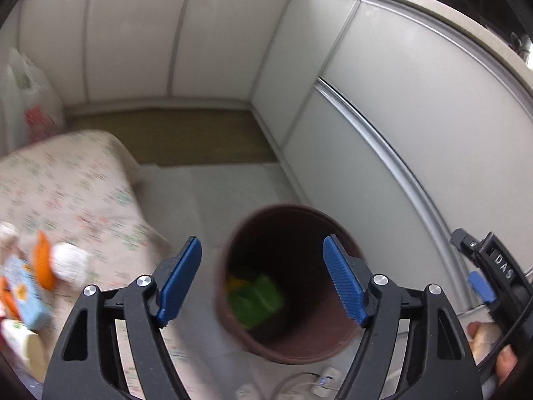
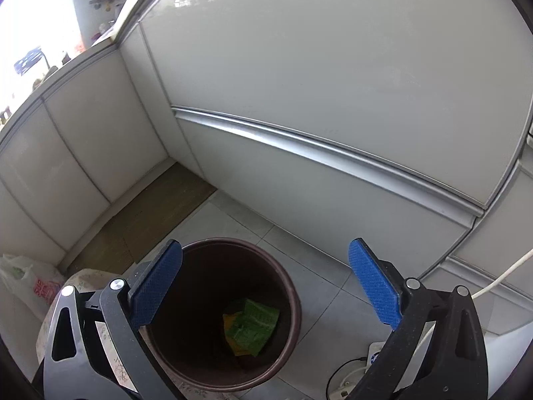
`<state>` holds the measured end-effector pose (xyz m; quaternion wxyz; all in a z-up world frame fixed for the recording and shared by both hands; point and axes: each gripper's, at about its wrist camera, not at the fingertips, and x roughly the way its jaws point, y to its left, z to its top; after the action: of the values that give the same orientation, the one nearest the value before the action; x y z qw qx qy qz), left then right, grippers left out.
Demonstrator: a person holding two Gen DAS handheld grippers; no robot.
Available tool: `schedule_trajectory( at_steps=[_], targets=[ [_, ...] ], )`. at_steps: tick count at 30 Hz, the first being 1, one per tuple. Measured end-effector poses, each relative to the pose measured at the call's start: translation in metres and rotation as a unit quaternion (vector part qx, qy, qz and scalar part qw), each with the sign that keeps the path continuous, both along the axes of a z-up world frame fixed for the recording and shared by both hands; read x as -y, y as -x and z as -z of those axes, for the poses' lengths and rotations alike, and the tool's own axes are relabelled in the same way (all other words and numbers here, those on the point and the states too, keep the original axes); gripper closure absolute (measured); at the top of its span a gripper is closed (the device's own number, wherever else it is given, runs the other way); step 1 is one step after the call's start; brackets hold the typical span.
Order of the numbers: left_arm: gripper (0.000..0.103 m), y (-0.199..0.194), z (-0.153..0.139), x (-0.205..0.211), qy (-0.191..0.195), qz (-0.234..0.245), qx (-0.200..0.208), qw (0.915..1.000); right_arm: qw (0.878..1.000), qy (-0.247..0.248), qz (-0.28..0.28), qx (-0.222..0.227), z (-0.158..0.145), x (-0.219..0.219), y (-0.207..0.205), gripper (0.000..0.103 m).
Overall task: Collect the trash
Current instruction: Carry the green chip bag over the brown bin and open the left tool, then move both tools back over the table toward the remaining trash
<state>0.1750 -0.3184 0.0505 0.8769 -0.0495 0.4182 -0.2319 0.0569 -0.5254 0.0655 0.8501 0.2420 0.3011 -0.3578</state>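
A brown bin (image 1: 328, 328) stands on the tiled floor, holding a green wrapper (image 1: 256, 300) and a scrap of yellow. My left gripper (image 1: 262, 245) hangs open above the bin's mouth, nothing between its blue pads (image 1: 180, 283). In the right wrist view the same bin (image 2: 200, 283) and green wrapper (image 2: 255, 325) lie below my right gripper (image 2: 265, 246), which is open and holds nothing. On the floral-cloth table (image 1: 76, 193) at the left lie a white crumpled tissue (image 1: 70, 263), orange pieces (image 1: 43, 263), a blue carton (image 1: 26, 293) and a pale cup (image 1: 23, 343), all blurred.
White cabinet doors (image 2: 333, 83) wall in the corner, with a brown mat (image 1: 186, 136) at their foot. A plastic bag (image 1: 30, 100) sits at the far left. A power strip with cables (image 2: 373, 356) lies on the floor beside the bin. A hand (image 1: 489, 340) shows at the lower right.
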Motion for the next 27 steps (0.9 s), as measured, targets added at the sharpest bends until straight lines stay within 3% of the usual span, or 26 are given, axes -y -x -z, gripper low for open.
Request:
schedule_trajectory(
  at_steps=[6,13,27],
  targets=[
    [0.02,0.009,-0.021,-0.04,-0.033,-0.05,0.059,0.9965,0.999,0.019,-0.049,0.01,-0.006,-0.035,-0.015,0.007],
    [0.018,0.014,-0.038,-0.102,-0.036,-0.104,0.066,0.9917,0.99,0.063,-0.121,0.024,-0.015,-0.093,-0.033,0.007],
    [0.017,0.044,-0.042,-0.236,-0.049,-0.217,0.074,0.972,0.944,0.174,-0.273,0.062,-0.023,-0.25,-0.046,0.007]
  ],
)
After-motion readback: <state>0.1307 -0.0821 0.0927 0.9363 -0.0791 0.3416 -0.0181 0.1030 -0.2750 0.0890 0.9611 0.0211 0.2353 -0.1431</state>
